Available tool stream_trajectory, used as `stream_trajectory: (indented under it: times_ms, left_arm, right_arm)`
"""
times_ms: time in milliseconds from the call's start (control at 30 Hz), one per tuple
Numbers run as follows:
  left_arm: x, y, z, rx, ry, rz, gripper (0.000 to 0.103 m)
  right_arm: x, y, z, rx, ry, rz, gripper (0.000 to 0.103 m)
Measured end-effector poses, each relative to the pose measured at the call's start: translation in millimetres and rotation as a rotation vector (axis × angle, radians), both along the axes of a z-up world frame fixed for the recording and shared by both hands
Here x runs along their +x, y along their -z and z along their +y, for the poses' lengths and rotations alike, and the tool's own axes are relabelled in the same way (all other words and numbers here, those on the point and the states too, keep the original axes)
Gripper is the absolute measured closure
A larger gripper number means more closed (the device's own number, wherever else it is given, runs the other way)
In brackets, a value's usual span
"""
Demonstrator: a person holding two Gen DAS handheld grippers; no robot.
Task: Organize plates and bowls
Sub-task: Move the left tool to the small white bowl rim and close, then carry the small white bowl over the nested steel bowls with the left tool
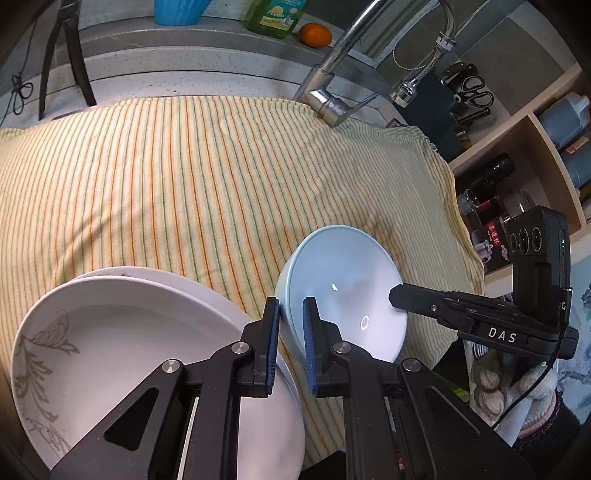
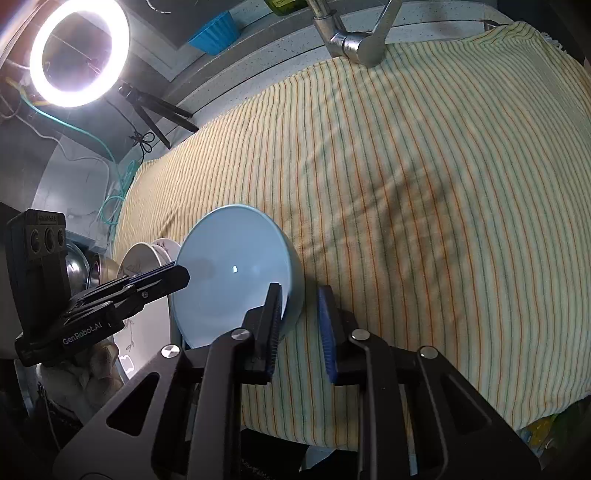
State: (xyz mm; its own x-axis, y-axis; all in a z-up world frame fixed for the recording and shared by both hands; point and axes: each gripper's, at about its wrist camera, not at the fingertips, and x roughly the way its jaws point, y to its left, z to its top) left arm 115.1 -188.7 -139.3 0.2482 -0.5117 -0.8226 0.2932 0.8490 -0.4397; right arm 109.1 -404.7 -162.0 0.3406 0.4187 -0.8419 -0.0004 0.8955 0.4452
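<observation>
A light blue bowl (image 1: 347, 291) is held above the striped cloth, gripped at opposite rims by both grippers. My left gripper (image 1: 291, 332) is shut on its near-left rim; its blue pads straddle the wall. My right gripper (image 2: 300, 321) straddles the bowl (image 2: 229, 277) at its right rim, with its right pad a little off the outer wall. The right gripper shows in the left wrist view (image 1: 399, 295) with a finger inside the bowl. White floral plates (image 1: 110, 350) are stacked at lower left, also in the right wrist view (image 2: 144, 258).
A yellow striped cloth (image 1: 203, 177) covers the counter. A chrome faucet (image 1: 332, 96) stands at the back. A dish soap bottle (image 1: 273, 14), an orange (image 1: 314, 35) and a blue cup (image 1: 177, 11) sit on the ledge. Wooden shelves (image 1: 524, 155) are right. A ring light (image 2: 79, 51) shines at left.
</observation>
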Motion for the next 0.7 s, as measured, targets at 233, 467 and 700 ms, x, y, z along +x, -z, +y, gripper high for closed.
stream_trajectory:
  times_ms: [233, 467, 700]
  left_arm:
    - [1.6, 0.5, -0.7, -0.010, -0.003, 0.002, 0.092]
    - [-2.7, -9.6, 7.6, -0.047, -0.028, -0.008, 0.092]
    - [-9.7, -39.1, 31.5, -0.095, -0.082, -0.065, 0.092]
  right_arm:
    - [2.9, -0.4, 3.8, 0.000, -0.003, 0.001, 0.092]
    - [3.8, -17.7, 3.6, 0.003, 0.004, -0.026, 0.092]
    - [5.8, -53.3, 21.2, -0.004, -0.029, -0.092, 0.092]
